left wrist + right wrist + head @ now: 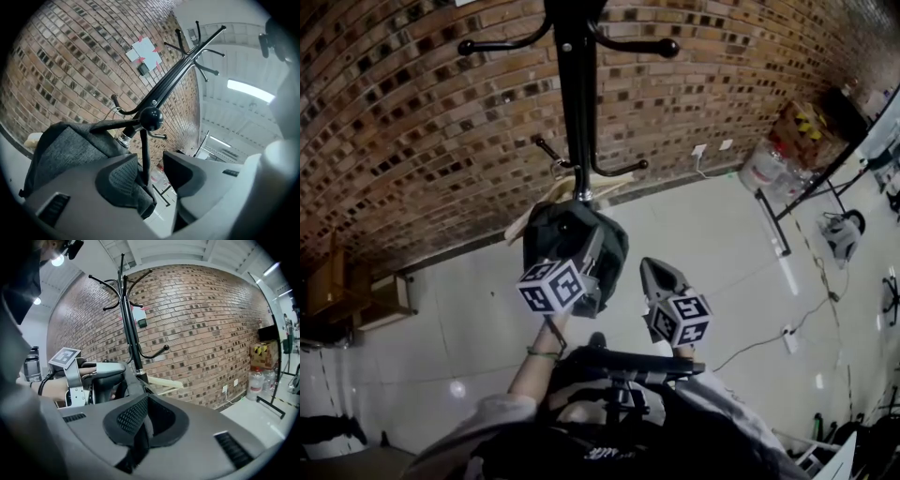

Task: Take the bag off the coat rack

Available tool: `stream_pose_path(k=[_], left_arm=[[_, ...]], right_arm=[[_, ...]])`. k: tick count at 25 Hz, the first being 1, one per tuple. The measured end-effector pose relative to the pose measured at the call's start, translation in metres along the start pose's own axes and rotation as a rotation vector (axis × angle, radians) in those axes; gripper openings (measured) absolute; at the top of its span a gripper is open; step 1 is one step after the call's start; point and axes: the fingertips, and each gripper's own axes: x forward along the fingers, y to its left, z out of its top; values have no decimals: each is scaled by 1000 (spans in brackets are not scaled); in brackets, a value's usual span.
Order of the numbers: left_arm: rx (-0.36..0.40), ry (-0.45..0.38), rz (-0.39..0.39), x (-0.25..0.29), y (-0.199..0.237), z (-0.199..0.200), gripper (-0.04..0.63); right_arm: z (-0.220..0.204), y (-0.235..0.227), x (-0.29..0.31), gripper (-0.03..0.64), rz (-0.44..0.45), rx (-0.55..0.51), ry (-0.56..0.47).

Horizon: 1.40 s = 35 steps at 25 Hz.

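- Left tongs (150, 164): jaws wide apart, gripping nothing. The thin black strap (144, 154) runs up between them, close to the left pad.
- Strap hangs from a ball-tipped hook (151, 118) on the coat rack (173, 79).
- Grey bag (70, 150) hangs on the rack, its fabric bunched against the outer side of the left jaw.
- Right tongs (147, 399): jaws closed together, empty, just beside the bag and not touching it.

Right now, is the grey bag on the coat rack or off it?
On: the bag hangs from a ball-tipped hook of the coat rack, not lifted clear.
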Motion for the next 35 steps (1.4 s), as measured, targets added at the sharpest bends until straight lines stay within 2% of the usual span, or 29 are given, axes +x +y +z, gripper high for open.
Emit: stream_pose_path(k=[5,10,13,15,17,23,26,28,33,35], left_arm=[[7,5,-2,17,5,4,161],[-15,-24,-10,26,5,14,161],[14,-28,-12,33,2,14,156],[39,-31,0,36,3,12,132],[42,-43,12,36,7,12,66],[-20,-53,-13,35,3,13,48],[-131,-93,2,31,0,18,43],[-168,-97,4,29,-2,21,41],[-237,-126,-57,17,-17,41,40],[-236,-132,-84,13,-28,46,40]], right_arm=[[4,-4,14,-14,8,0,9],[6,-11,20,-14,8,0,14],[10,-17,22,-14,6,4,10],[13,-21,23,-14,6,9,4],[13,-23,25,-14,13,-4,12],[17,-30,26,-14,41,-34,39],[19,-35,24,-14,48,-37,40],[19,-40,23,-14,47,-33,37],[20,-47,21,-14,52,-33,40],[19,-48,21,-14,57,-30,38]])
